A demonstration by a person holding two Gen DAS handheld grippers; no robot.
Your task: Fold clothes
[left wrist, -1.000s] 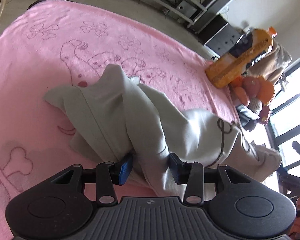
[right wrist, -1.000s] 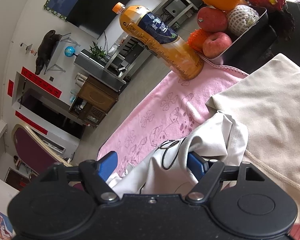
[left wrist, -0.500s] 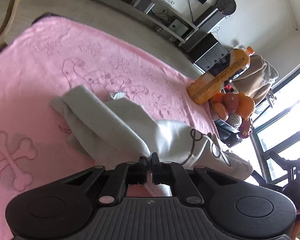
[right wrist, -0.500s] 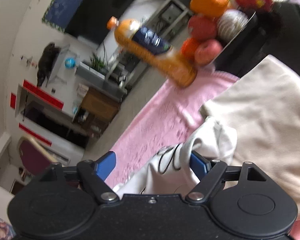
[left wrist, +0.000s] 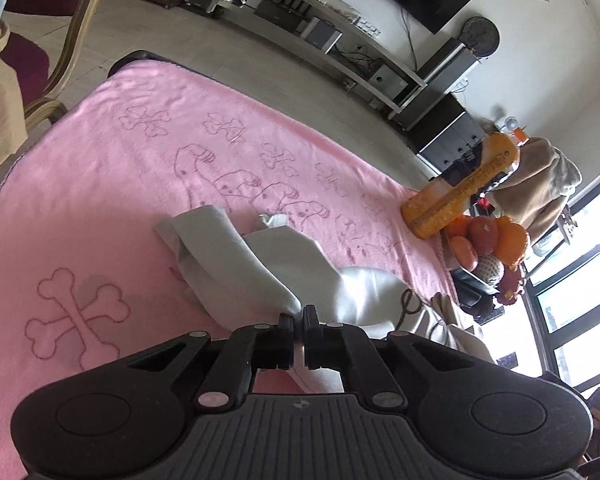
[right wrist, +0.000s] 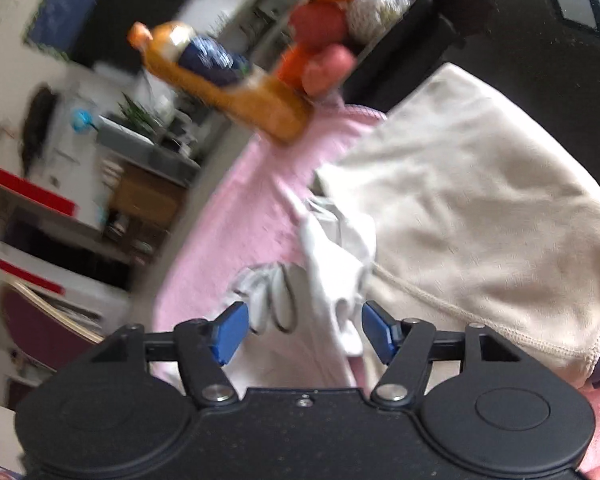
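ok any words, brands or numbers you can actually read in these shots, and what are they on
None can be read.
Orange juice bottle: its dark blue label carries print, but it is blurred by motion; in the left wrist view only fine marks run down its side, too small to read.
White garment: a dark looping line, not legible as letters.
Pink blanket: bone and animal outlines only, no text.

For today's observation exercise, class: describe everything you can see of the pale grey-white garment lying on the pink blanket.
The pale grey-white garment is soft, thin cloth, rumpled into long folds, with a dark looping line drawing on it. It lies on the pink bone-patterned blanket. The left gripper is shut on one fold. The right gripper is open, with cloth between its blue pads. A beige garment lies against it.
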